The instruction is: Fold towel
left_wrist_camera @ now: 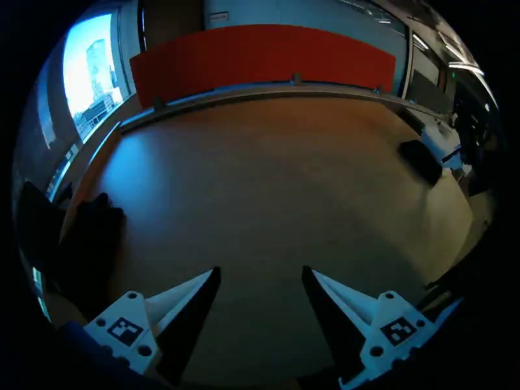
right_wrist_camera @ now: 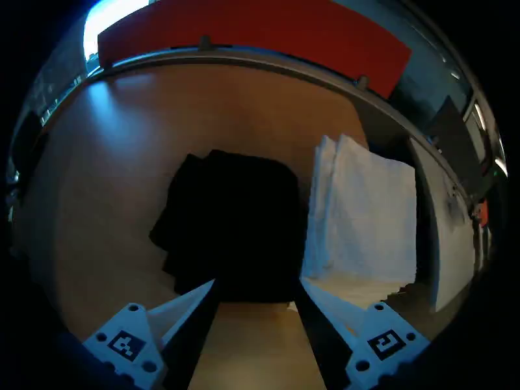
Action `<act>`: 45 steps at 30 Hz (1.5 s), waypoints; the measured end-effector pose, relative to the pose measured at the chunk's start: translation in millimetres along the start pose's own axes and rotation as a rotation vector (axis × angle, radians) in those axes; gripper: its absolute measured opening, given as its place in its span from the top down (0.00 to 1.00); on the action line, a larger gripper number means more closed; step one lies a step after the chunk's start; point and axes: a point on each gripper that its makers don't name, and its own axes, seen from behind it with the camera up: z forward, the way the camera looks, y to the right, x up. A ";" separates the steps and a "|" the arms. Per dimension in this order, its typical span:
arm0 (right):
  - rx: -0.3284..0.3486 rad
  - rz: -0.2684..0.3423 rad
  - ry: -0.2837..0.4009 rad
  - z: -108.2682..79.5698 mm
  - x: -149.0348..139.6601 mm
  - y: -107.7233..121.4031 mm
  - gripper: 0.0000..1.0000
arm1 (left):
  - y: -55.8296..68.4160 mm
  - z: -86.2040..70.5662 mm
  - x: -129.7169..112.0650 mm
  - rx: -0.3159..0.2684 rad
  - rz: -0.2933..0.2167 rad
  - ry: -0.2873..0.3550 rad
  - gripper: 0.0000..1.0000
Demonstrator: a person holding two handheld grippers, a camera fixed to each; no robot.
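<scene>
Left gripper (left_wrist_camera: 260, 278) and right gripper (right_wrist_camera: 257, 286) gape empty; dark towel (right_wrist_camera: 227, 221) mid-frame looks rumpled, fold not begun; white stack (right_wrist_camera: 364, 221) at right seems done

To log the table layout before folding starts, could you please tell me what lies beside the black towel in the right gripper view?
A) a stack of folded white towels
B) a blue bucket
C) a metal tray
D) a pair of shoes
A: a stack of folded white towels lies just to the right of the black towel in that view, ahead of the open right tongs.
</scene>
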 end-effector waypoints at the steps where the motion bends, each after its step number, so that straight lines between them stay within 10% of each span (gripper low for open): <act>1: 0.002 0.002 0.004 0.2 1.3 -1.4 0.20 | -0.1 0.0 -0.3 0.000 -0.001 0.000 0.08; 45: 0.069 0.056 0.045 37.2 10.5 -53.5 0.12 | -12.5 -3.1 -7.7 0.018 0.003 -0.015 0.08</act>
